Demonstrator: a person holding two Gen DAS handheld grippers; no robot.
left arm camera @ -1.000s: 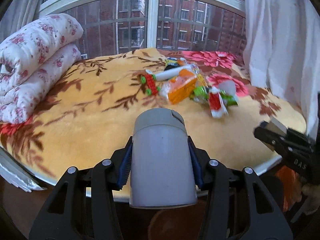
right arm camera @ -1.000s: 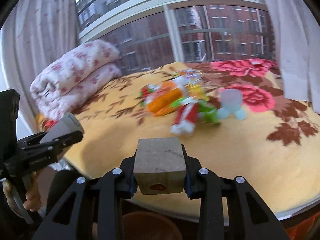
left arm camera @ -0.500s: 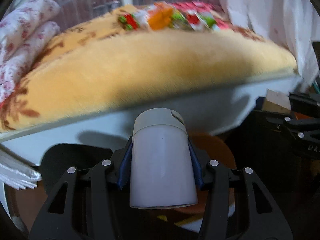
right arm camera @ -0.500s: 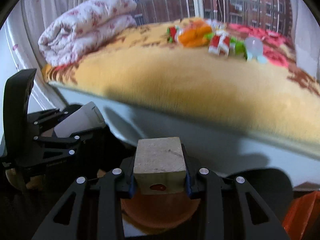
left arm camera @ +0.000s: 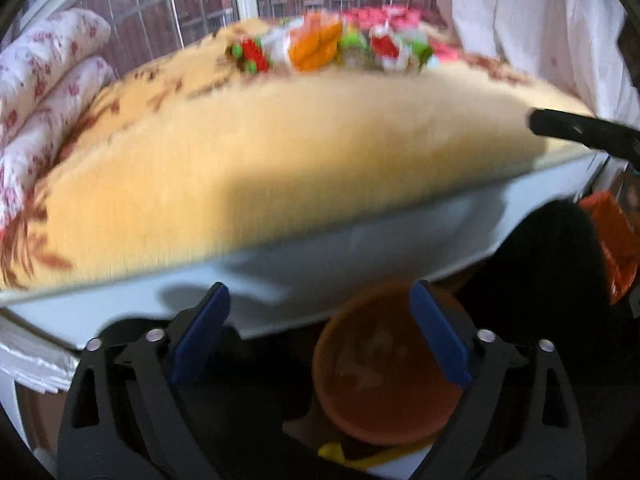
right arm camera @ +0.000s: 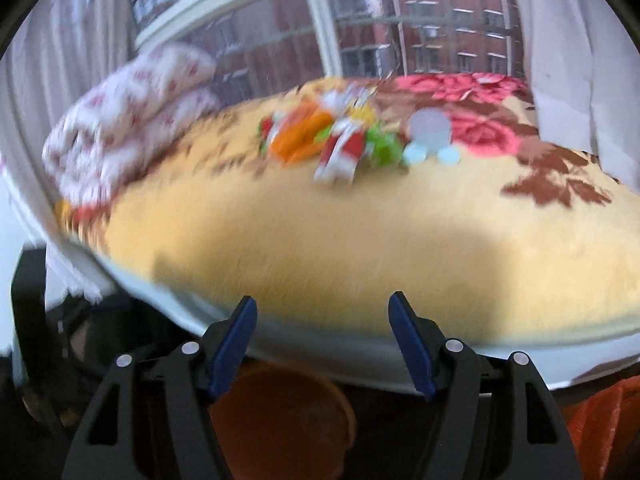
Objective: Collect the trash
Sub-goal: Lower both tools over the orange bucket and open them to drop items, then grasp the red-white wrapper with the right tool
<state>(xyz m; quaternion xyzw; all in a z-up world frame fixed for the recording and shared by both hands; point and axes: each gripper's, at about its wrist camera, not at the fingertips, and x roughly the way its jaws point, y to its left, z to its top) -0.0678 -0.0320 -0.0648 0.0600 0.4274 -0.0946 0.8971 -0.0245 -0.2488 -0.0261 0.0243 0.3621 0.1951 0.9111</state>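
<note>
Our left gripper and right gripper have just spread wide, empty, below the bed edge, over the orange bin.

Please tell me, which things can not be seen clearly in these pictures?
- Wrapper pile: both views, motion blur hides printing.
- Orange bin contents: left view, blurred; right view, the bed's edge covers most of the bin.
- Right gripper: in left view, cut off by the edge.

I see a yellow blanket with brown leaves and pink roses, red, orange and green wrappers, a white quilt with red flowers, an orange bin.
</note>
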